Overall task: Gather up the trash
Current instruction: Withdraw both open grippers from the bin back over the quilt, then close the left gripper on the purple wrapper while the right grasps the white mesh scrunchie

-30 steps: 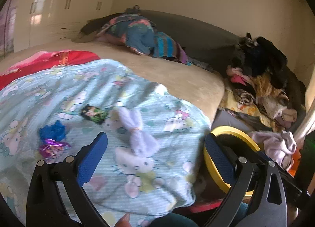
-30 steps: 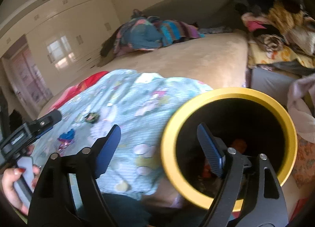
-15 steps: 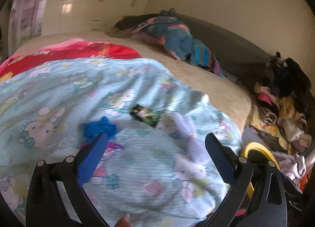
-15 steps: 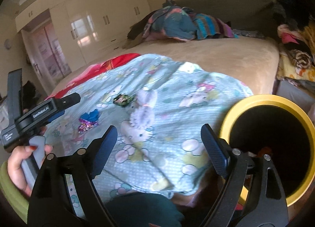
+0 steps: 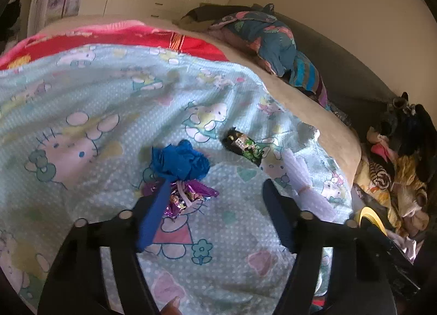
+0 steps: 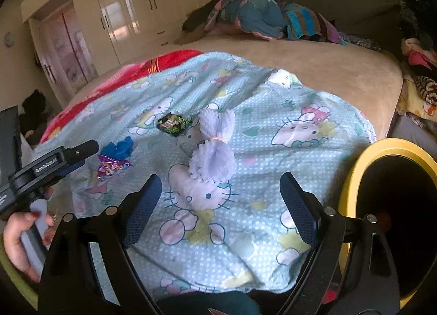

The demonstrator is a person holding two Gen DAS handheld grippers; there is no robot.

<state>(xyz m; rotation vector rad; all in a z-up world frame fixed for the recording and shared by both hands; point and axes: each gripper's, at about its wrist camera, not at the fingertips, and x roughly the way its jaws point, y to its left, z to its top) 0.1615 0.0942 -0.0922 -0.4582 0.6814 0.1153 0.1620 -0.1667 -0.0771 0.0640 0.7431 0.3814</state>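
Observation:
Trash lies on the light-blue cartoon-print blanket (image 5: 90, 102): a crumpled blue piece (image 5: 179, 160), a shiny purple wrapper (image 5: 191, 194) just below it, and a green-black wrapper (image 5: 244, 147) to the right. My left gripper (image 5: 215, 184) hovers over the purple wrapper with its jaws closing. The wrapper lies against the left finger (image 5: 153, 214) and no pad presses on it. In the right wrist view the left gripper (image 6: 82, 156) hangs beside the purple wrapper (image 6: 112, 166) and the blue piece (image 6: 118, 148). My right gripper (image 6: 220, 178) is wide open and empty, just short of a lilac fluffy bundle (image 6: 215, 145).
A black bin with a yellow rim (image 6: 352, 178) stands at the bed's right side, its rim (image 5: 371, 215) also in the left wrist view. Piled clothes (image 5: 396, 156) lie further right, bedding (image 6: 262, 14) at the bed's head, wardrobes (image 6: 131, 14) behind. A hand (image 6: 21, 235) holds the left gripper.
Both views swung left across the bed, and the bin slid to the right edge. The left gripper came down onto the blue and purple trash and its jaws narrowed.

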